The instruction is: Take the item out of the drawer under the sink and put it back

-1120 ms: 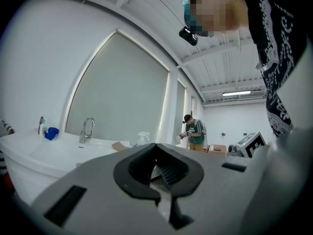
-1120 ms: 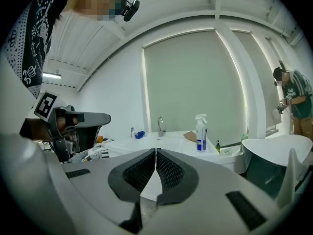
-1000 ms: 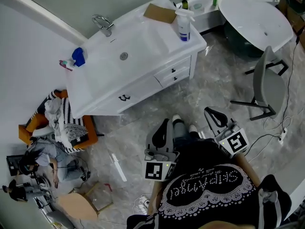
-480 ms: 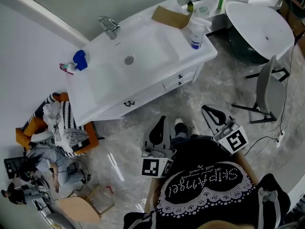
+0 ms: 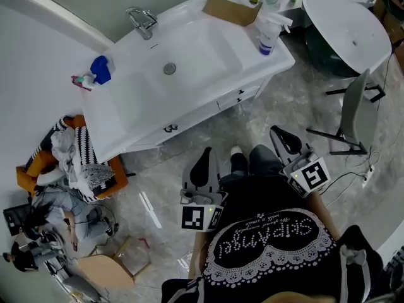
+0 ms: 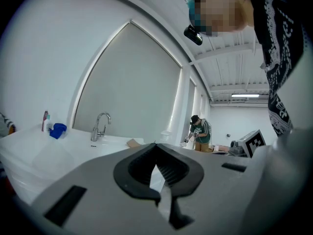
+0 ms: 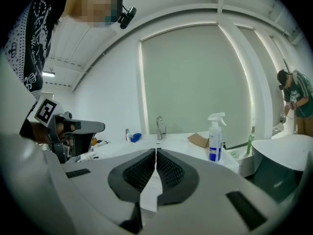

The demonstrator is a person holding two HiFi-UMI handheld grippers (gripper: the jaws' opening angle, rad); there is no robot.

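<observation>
Black shirt (image 5: 271,245) with pale lettering nearest, at the bottom of the head view. Just ahead of it, left tongs (image 5: 203,155) and right tongs (image 5: 278,134) side by side over the grey marbled floor (image 5: 189,145), both clenched, tips pressed together with nothing between them, both pointed toward the white cabinet. Well apart from either pair, drawers (image 5: 183,124) below the basin, fronts flush and closed; item not to be seen in any view, hidden if behind those fronts. Above them, white table (image 5: 117,115) with a sunken basin (image 5: 189,59) and a chrome tap (image 5: 140,21) at its back edge. On the right end of the table, a spray bottle (image 5: 269,33) standing upright just beside a flat piece of cardboard (image 5: 228,9); on the left end, a blue object (image 5: 100,69), too small to identify. Beyond the right end, a white bathtub (image 5: 344,24), with a grey chair (image 5: 353,112) on the floor near it.
</observation>
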